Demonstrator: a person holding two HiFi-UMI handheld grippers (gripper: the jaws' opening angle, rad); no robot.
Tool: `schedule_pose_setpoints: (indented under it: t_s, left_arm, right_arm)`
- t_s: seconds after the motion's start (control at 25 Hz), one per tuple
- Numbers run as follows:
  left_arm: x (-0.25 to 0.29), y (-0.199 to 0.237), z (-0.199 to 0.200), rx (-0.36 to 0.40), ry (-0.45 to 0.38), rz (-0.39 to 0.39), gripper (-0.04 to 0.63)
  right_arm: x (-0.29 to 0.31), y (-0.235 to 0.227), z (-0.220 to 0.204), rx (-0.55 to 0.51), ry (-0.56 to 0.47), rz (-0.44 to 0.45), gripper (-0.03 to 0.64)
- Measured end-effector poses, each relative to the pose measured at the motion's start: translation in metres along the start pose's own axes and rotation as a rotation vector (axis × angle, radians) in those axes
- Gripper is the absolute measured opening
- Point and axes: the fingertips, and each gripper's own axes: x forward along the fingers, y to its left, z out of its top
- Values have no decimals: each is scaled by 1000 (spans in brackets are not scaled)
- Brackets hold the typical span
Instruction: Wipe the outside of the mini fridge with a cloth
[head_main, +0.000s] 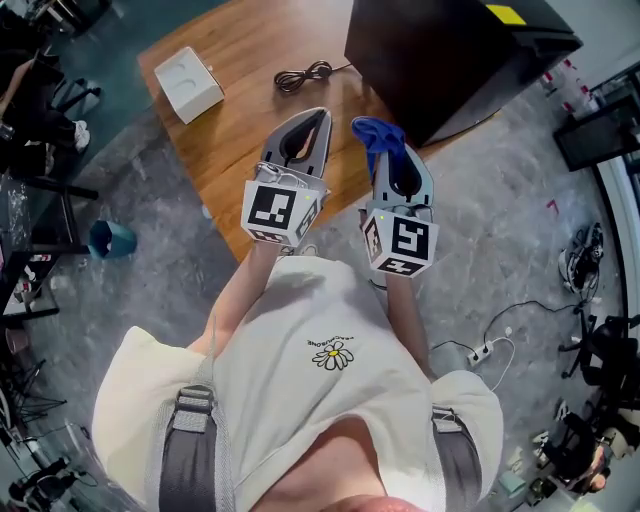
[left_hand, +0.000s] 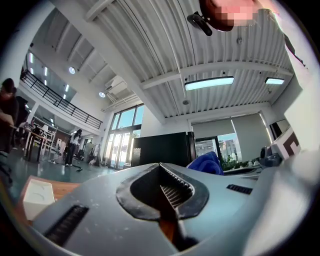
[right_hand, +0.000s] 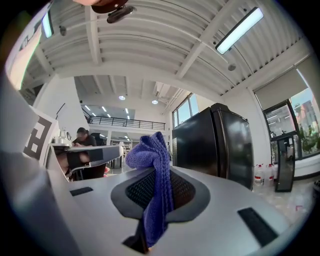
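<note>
The black mini fridge (head_main: 440, 50) stands on the far right end of a wooden table (head_main: 250, 130). It also shows ahead in the left gripper view as the fridge (left_hand: 162, 150) and in the right gripper view as the fridge (right_hand: 220, 145). My right gripper (head_main: 385, 140) is shut on a blue cloth (head_main: 378, 135), which hangs in a fold between the jaws as the cloth (right_hand: 155, 185). My left gripper (head_main: 318, 118) is shut with nothing in it, and its jaw tips meet (left_hand: 161, 166). Both grippers are held side by side in front of the person's chest, short of the fridge and tilted upward.
A white box (head_main: 188, 82) and a coiled black cable (head_main: 303, 75) lie on the table left of the fridge. On the floor are a teal bin (head_main: 110, 240) at the left and a power strip (head_main: 482, 352) at the right. A person (right_hand: 82, 135) sits at a desk far off.
</note>
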Motion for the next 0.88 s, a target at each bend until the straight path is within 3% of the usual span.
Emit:
schedule_pose_setpoints:
  t_s: [0.52, 0.68, 0.88]
  left_arm:
    - [12, 15, -8, -19, 3, 11, 5]
    - [18, 19, -1, -42, -61, 4, 5]
    - [21, 19, -7, -19, -33, -6, 5]
  right_arm:
    - [19, -7, -7, 8, 29, -1, 61]
    - [23, -6, -9, 18, 24, 0, 61]
    - [25, -8, -8, 10, 14, -10, 61]
